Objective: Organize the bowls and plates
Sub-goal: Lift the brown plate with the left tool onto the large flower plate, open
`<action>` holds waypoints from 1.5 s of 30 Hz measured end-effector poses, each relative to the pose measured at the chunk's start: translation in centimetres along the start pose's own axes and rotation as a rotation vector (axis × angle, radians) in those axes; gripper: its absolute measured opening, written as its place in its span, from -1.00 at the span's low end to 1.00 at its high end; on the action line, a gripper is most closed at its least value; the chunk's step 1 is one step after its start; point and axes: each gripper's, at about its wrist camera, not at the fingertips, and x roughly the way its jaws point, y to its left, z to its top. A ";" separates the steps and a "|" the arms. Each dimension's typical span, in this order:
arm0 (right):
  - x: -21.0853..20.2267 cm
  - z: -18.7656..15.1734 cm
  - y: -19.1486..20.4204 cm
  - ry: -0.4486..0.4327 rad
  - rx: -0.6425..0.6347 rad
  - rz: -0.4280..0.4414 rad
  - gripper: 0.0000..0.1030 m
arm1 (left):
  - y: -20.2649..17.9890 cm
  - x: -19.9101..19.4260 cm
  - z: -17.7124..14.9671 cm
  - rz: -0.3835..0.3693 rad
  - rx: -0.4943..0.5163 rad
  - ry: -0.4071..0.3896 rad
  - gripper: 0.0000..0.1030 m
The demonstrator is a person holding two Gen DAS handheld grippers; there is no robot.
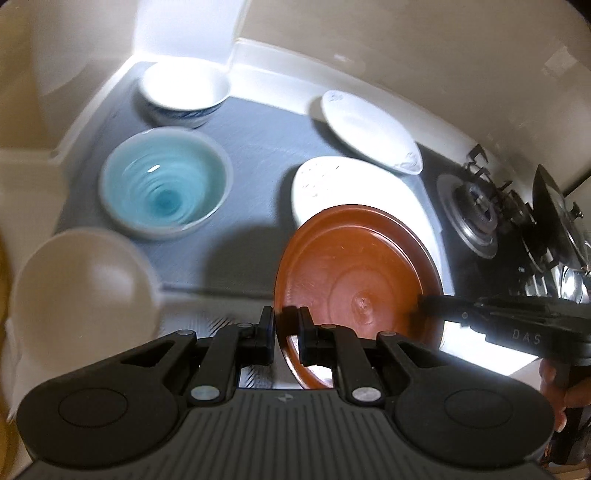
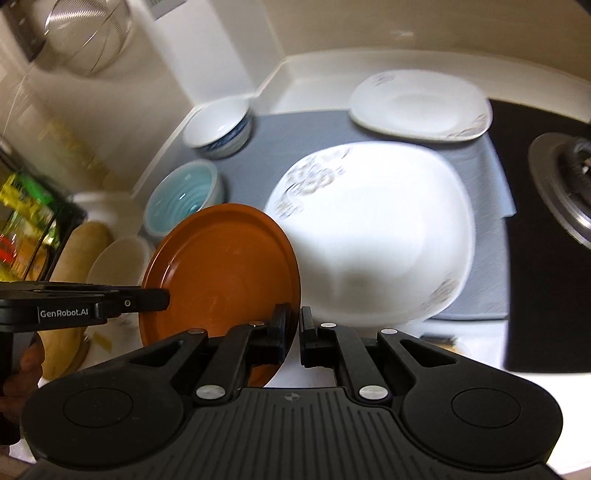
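The left claw (image 1: 287,332) grips the near rim of the brown plate (image 1: 354,269), its jaws nearly closed on the thin edge. The right claw (image 2: 293,332) clamps the opposite rim of the same plate, jaws almost together. Both claws carry the brown plate tilted, clear of the surface (image 1: 258,155), above the large white plate (image 2: 376,236).

The large white plate lies flat on the grey mat (image 2: 487,221) and shows a floral print at two corners. A second white plate (image 2: 421,105) lies behind it, at the far edge of the mat, apart from the first.

Three bowls stand along the left side of the surface:
- a white bowl with blue pattern (image 1: 184,92) in the far corner
- a light blue bowl (image 1: 166,188) just in front of it
- a plain cream bowl (image 1: 85,284) nearest the cameras

A gas burner (image 1: 476,214) occupies the black hob to the right of the mat. A wire strainer (image 2: 88,33) hangs on the wall at upper left in the right wrist view. Part of a hand (image 1: 554,384) shows on the handle of the right claw
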 end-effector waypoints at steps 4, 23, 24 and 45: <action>0.5 1.6 -2.8 -0.026 0.008 -0.028 -0.85 | -1.8 2.3 2.0 -0.008 -0.007 -0.011 -0.76; 6.4 6.2 -11.5 0.019 0.021 -0.063 -0.86 | -4.9 12.8 7.7 0.052 0.001 0.098 -0.76; 6.7 6.3 -11.6 0.024 0.019 -0.061 -0.86 | -4.9 13.1 7.7 0.055 -0.001 0.107 -0.76; 4.6 6.7 -12.5 -0.080 -0.023 -0.158 0.23 | -3.8 11.2 7.6 0.171 -0.021 0.005 0.67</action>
